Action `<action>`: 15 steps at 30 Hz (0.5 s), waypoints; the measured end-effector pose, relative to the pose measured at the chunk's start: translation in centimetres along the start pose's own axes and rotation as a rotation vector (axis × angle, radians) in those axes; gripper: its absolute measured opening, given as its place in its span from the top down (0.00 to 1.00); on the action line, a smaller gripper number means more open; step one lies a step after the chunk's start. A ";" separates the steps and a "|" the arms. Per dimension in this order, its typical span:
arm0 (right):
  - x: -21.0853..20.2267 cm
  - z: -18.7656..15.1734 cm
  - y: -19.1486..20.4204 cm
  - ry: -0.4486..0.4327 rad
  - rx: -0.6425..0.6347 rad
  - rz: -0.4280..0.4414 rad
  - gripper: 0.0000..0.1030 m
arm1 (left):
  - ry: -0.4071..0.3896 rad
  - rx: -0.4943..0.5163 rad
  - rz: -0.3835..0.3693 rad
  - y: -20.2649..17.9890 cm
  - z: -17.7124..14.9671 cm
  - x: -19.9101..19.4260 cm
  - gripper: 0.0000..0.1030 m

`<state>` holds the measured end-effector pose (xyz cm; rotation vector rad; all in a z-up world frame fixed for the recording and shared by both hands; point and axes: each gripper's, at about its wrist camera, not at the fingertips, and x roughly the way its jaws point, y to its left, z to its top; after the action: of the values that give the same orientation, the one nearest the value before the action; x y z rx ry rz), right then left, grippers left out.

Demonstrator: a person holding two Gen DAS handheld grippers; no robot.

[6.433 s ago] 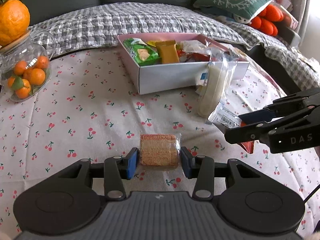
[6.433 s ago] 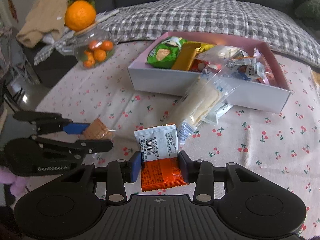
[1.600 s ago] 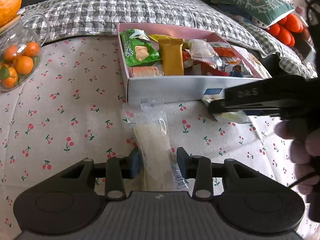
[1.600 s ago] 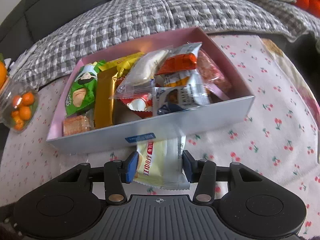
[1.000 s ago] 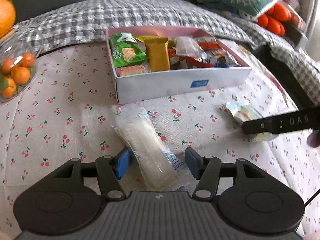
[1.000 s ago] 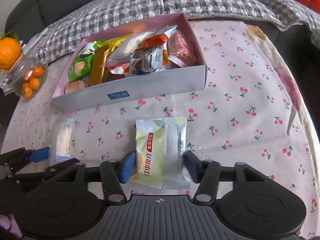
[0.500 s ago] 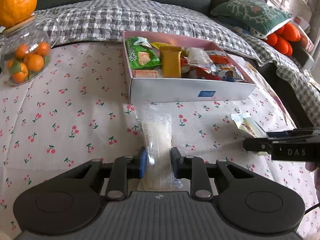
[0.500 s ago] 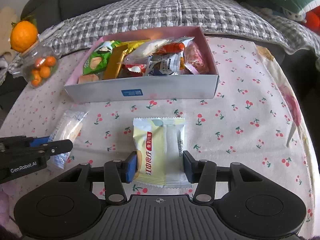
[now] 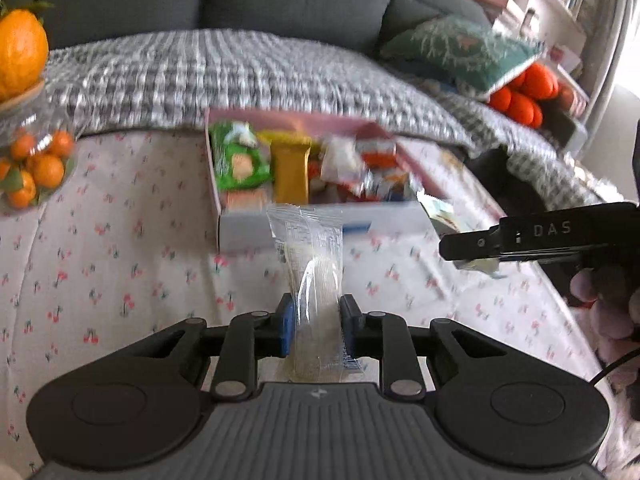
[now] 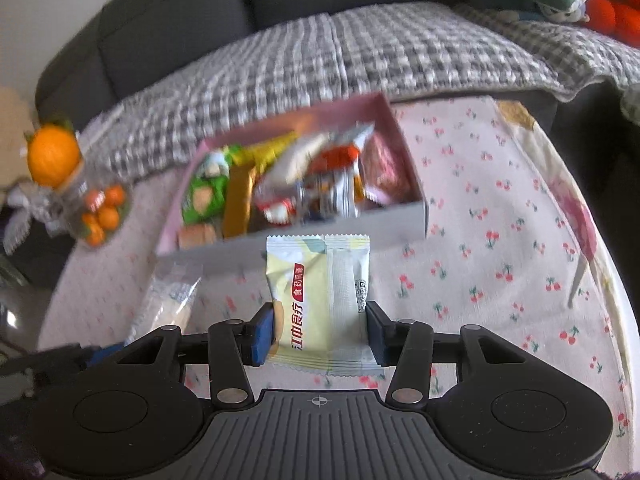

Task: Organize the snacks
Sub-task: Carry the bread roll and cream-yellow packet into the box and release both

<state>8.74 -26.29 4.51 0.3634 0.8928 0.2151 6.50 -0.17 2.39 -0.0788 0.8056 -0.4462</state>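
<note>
My left gripper (image 9: pixel 316 326) is shut on a long clear-wrapped pale snack bar (image 9: pixel 314 276) and holds it above the cherry-print tablecloth, pointing at the snack box (image 9: pixel 248 232). My right gripper (image 10: pixel 320 334) is shut on a pale yellow and white snack packet (image 10: pixel 320 300), also lifted, in front of the same box (image 10: pixel 396 216). The box is pink inside with a white front wall and holds several wrapped snacks. The right gripper shows in the left wrist view (image 9: pixel 540 236) at the right, the clear bar in the right wrist view (image 10: pixel 168 304) at lower left.
A glass jar of small oranges (image 9: pixel 32 168) with a big orange on its lid stands at the table's left, also in the right wrist view (image 10: pixel 92 212). A sofa with a checked blanket (image 9: pixel 240 68) lies behind the table. The table's right edge (image 10: pixel 616 292) is close.
Both grippers have lifted their snacks off the tablecloth and moved toward the box. The left jaws closed on the clear bar about half a second ago.
</note>
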 end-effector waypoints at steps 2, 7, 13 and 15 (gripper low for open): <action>-0.2 0.9 -0.1 -0.025 0.020 0.014 0.55 | -0.018 -0.012 -0.005 0.0 0.8 0.0 0.79; 0.1 2.9 -0.4 -0.077 0.075 0.048 0.55 | -0.056 -0.054 0.014 0.3 2.5 1.2 0.79; 1.6 4.6 -0.7 -0.111 0.126 0.063 0.55 | -0.055 -0.121 0.024 1.3 4.3 3.2 0.79; 2.3 5.0 -0.9 -0.115 0.141 0.062 0.55 | -0.060 -0.125 0.032 1.4 4.8 3.7 0.79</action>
<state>14.07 -27.42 5.37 0.5297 0.7857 0.1865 12.68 -0.89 2.88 -0.1942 0.7739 -0.3611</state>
